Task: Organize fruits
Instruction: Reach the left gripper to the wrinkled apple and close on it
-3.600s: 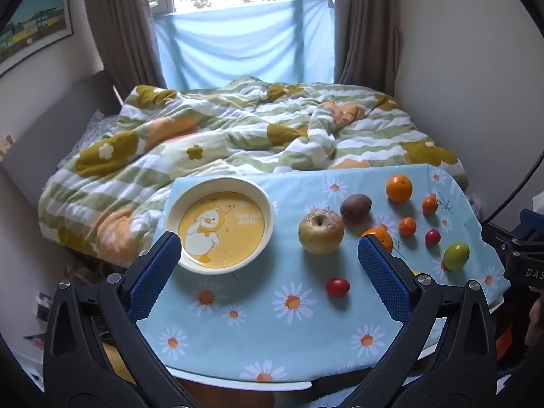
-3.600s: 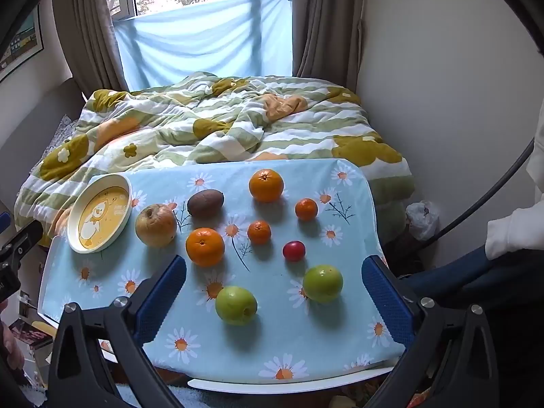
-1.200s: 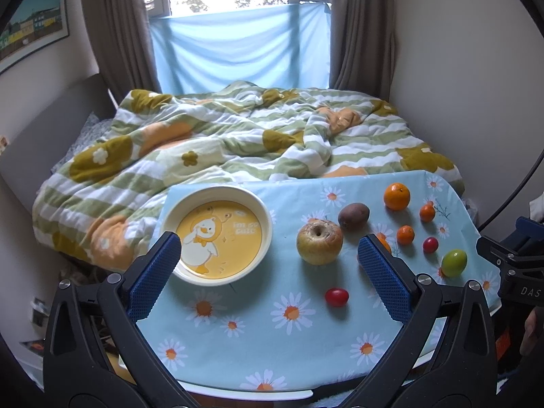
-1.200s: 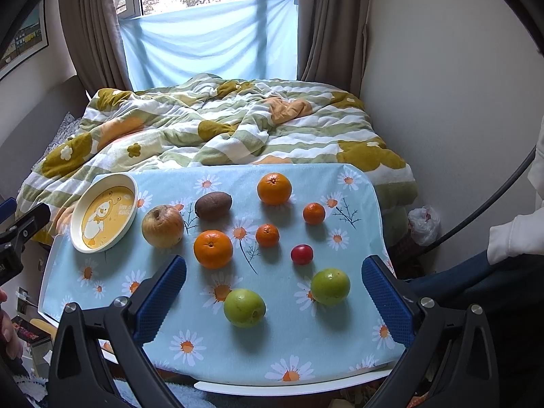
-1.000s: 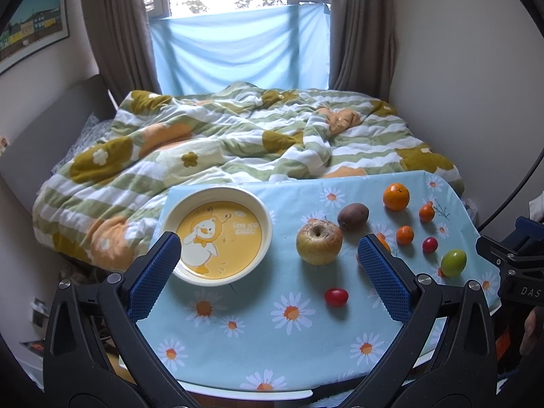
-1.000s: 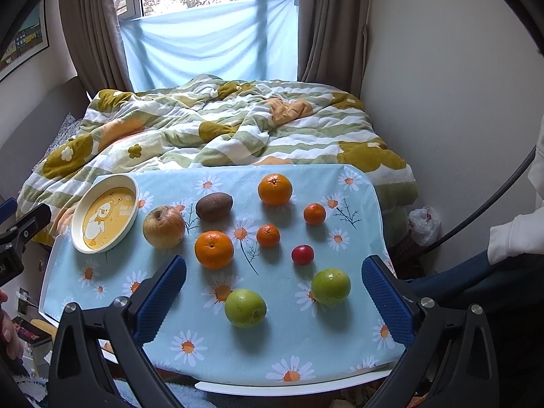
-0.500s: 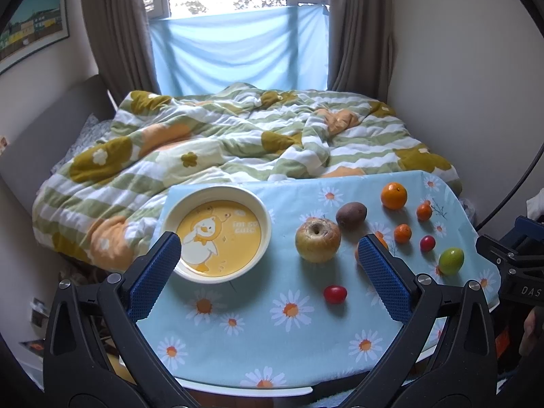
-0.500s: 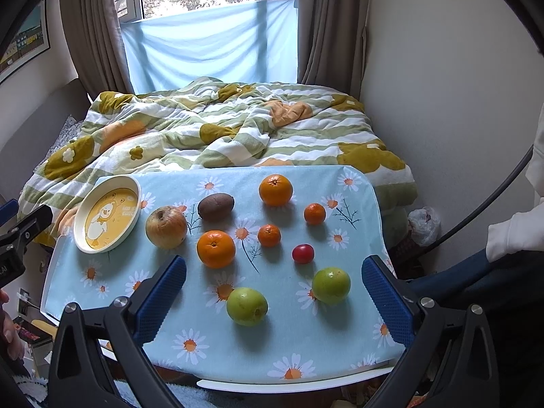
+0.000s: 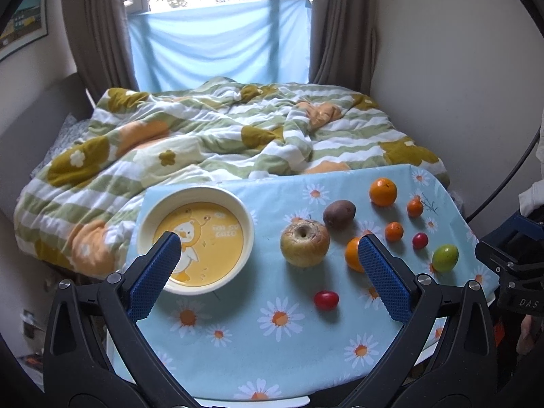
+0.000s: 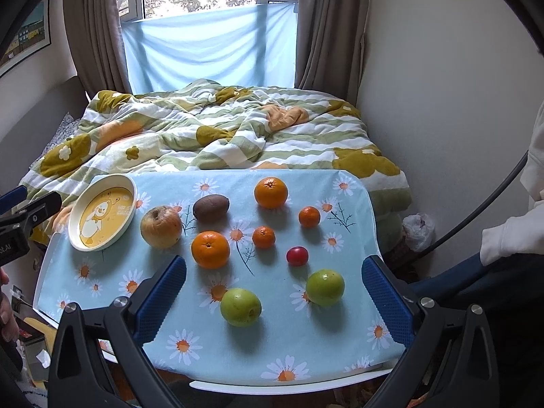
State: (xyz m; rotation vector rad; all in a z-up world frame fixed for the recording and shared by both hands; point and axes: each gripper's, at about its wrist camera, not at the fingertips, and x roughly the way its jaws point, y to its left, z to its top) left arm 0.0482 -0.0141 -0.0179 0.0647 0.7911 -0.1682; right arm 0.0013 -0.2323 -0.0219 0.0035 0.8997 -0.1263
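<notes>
Beyond both pairs of jaws, a rumpled bed (image 10: 217, 129) backs the daisy-cloth desk (image 10: 272, 346). The left gripper (image 9: 268, 255) hangs with jaws wide apart and empty; between them sit the bruised apple (image 9: 304, 244) and a red cherry tomato (image 9: 326, 300), while the duck plate (image 9: 195, 238) lies behind the left jaw. The right gripper (image 10: 273, 280) is likewise spread and empty, framing two green fruits (image 10: 240, 307) and an orange (image 10: 210, 249). The kiwi (image 10: 210, 207) lies farther off, its long axis crosswise to the jaws.
</notes>
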